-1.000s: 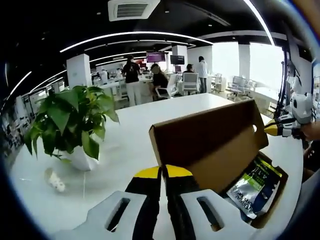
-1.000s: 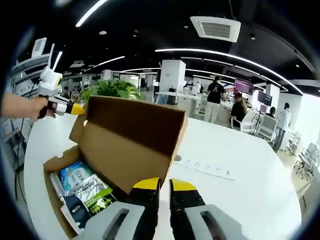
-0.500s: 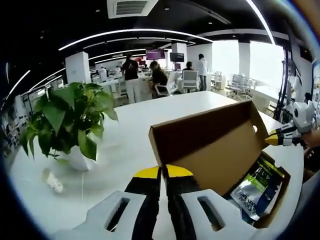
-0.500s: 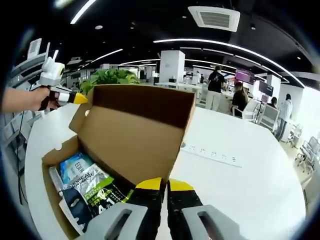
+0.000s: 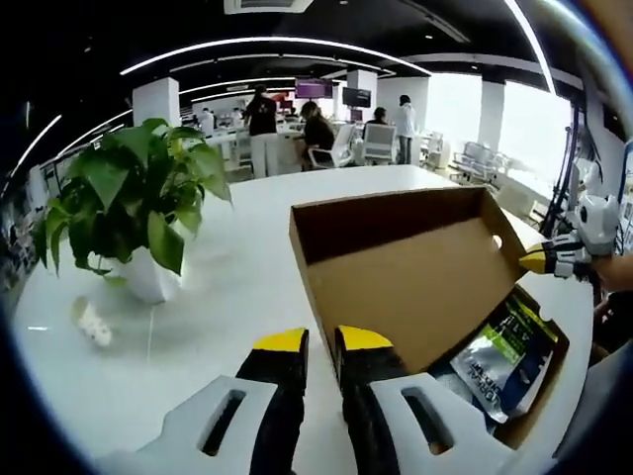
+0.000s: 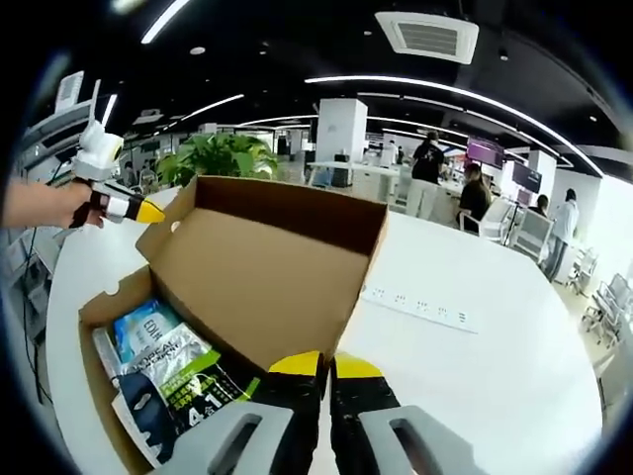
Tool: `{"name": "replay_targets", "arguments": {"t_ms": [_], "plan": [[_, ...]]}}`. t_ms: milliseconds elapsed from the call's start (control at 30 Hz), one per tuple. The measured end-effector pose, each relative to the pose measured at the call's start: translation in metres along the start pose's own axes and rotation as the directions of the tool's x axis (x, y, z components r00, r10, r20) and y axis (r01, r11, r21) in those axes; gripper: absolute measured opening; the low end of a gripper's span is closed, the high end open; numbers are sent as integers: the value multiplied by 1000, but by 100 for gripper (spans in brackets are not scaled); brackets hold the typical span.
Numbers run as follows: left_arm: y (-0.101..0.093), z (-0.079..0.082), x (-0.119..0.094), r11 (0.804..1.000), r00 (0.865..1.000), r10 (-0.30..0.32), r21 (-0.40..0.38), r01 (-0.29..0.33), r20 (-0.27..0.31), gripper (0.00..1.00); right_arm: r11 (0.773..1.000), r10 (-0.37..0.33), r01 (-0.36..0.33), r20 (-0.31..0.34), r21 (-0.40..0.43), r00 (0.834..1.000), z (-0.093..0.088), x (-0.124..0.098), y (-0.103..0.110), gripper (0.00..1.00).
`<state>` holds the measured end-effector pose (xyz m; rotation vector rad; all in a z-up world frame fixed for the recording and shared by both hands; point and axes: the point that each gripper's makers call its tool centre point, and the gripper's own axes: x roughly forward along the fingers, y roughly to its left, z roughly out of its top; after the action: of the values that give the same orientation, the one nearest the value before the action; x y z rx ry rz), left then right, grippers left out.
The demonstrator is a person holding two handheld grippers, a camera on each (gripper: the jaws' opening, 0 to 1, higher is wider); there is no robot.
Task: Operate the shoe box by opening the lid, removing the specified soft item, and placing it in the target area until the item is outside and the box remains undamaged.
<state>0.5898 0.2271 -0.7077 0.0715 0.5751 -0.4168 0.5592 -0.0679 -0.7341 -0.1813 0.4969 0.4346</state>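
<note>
Left gripper view: left gripper (image 5: 321, 341) slightly parted, gripping nothing, near the raised lid (image 5: 410, 272); pouch (image 5: 509, 351) inside the box (image 5: 546, 381). Right gripper view: right gripper (image 6: 316, 364) closed at the lid (image 6: 267, 272) edge; whether it pinches the lid is unclear.

A wide open-plan office lies beyond a broad white worktop (image 5: 247, 287). The ceiling (image 6: 297, 49) is dark, crossed by long curved light strips (image 5: 267, 47), with a square air vent (image 6: 427, 35) set into it. White square pillars (image 5: 156, 100) stand in the far part of the room, and another pillar (image 6: 341, 146) stands behind the desks. Bright windows (image 5: 529, 124) run along the right side in the left gripper view. Far off, people (image 5: 262, 129) stand and sit among white desks and office chairs (image 5: 376, 148); screens (image 5: 312, 89) hang high near them. A power strip (image 6: 415, 307) lies on the worktop, and a leafy plant (image 5: 129, 198) stands in a white pot (image 5: 148, 282).
</note>
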Motion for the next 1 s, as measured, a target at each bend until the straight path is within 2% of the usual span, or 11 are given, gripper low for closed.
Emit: {"name": "replay_targets", "arguments": {"t_ms": [200,300,367,400,767,1000], "plan": [[-11,-20,-2,999,1000,-18,-47,17,-18,6,1000,0,0,-3,-1,1000,0,4,-1,0],[-11,-27,-1,999,1000,-1,-50,0,-23,5,1000,3,-3,-6,8,1000,0,5,-2,0],[-7,-28,-2,998,1000,22,-57,-23,-16,2,1000,5,-5,-8,8,1000,-1,7,-3,0],[-8,-26,-1,996,1000,8,-94,-8,-1,2,1000,5,-5,-9,10,1000,-1,7,-3,0],[-4,-27,4,997,999,33,-65,-35,-19,0,1000,11,-11,-17,19,1000,-1,11,-5,0],[-1,-27,10,996,998,46,-77,-50,-49,1,999,14,-13,-31,38,999,-2,17,-6,0]]}}
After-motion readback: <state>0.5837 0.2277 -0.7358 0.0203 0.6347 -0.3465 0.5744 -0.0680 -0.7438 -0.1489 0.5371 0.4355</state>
